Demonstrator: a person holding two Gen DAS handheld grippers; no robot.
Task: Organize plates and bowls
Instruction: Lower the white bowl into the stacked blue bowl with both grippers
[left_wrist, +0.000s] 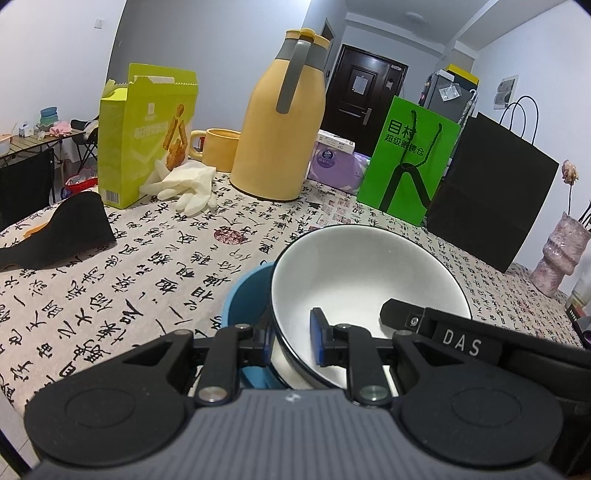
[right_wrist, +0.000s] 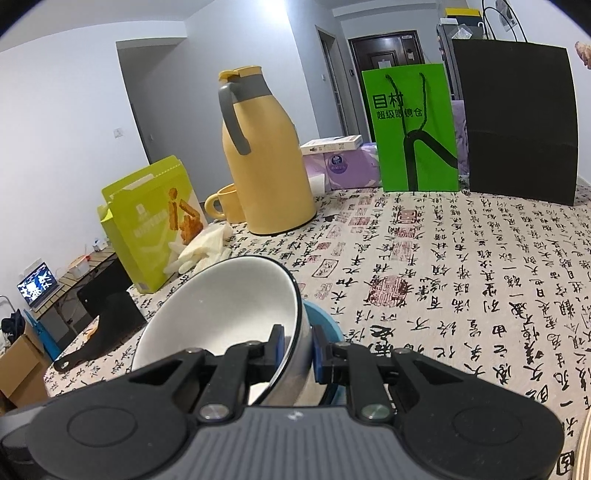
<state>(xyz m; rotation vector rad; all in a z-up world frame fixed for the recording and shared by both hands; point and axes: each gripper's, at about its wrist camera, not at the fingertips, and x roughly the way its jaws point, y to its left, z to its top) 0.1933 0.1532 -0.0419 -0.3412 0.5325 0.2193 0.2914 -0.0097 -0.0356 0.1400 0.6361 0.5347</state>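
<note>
A white bowl (left_wrist: 362, 273) with a dark rim hangs tilted over a blue bowl (left_wrist: 247, 299). Whether the two bowls touch I cannot tell. My left gripper (left_wrist: 291, 338) is shut on the white bowl's near rim, one blue pad inside and one outside. The right gripper's black finger (left_wrist: 406, 314) reaches into the bowl from the right. In the right wrist view, the right gripper (right_wrist: 297, 349) is shut on the white bowl (right_wrist: 221, 306) at its right wall. The blue bowl (right_wrist: 325, 325) shows just behind and below that grip.
On the calligraphy-print tablecloth (left_wrist: 155, 266) stand a yellow thermos jug (left_wrist: 280, 122), a yellow mug (left_wrist: 218, 147), a green snack box (left_wrist: 144, 136) with white gloves (left_wrist: 184, 186), a green paper bag (left_wrist: 410, 158) and a black paper bag (left_wrist: 495, 192). A pink vase (left_wrist: 557, 254) is far right.
</note>
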